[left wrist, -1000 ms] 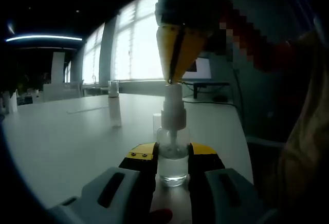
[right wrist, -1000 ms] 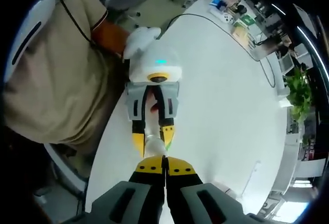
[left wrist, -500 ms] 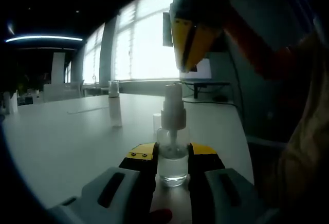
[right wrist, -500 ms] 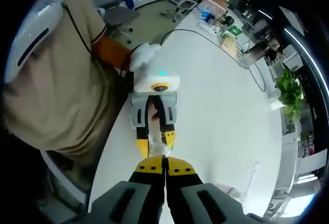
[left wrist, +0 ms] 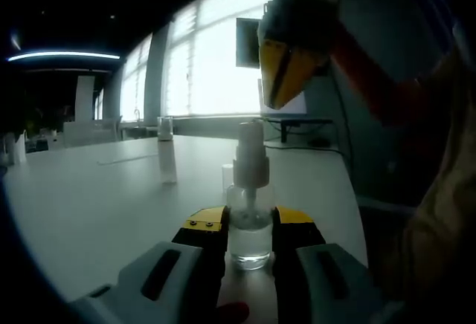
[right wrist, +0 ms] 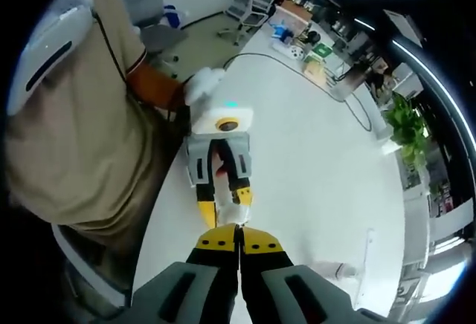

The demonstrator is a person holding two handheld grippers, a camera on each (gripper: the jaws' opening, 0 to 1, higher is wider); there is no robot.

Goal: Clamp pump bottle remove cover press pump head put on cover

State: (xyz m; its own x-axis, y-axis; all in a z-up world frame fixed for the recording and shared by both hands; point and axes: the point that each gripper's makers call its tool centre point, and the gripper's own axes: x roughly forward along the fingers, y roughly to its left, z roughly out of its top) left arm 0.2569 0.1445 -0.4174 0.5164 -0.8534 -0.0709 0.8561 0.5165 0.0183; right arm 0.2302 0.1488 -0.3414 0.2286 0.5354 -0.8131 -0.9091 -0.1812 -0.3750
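L claw (left wrist: 249, 224) gripped pump bottle (left wrist: 250, 216) near tabletop (left wrist: 97, 198) edge; R claw (left wrist: 286, 79) hung above pump head (left wrist: 251, 142), jaws together. Cover off; replacing left.

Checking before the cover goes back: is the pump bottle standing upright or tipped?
Upright. In the left gripper view the pump bottle stands vertically between the left gripper's jaws, pump head pointing straight up.

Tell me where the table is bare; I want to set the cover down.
Bare white table spreads left of the clamped pump bottle, up to the small bottle. It is crowded at the left hand-held gripper, with the right hand-held gripper overhead.
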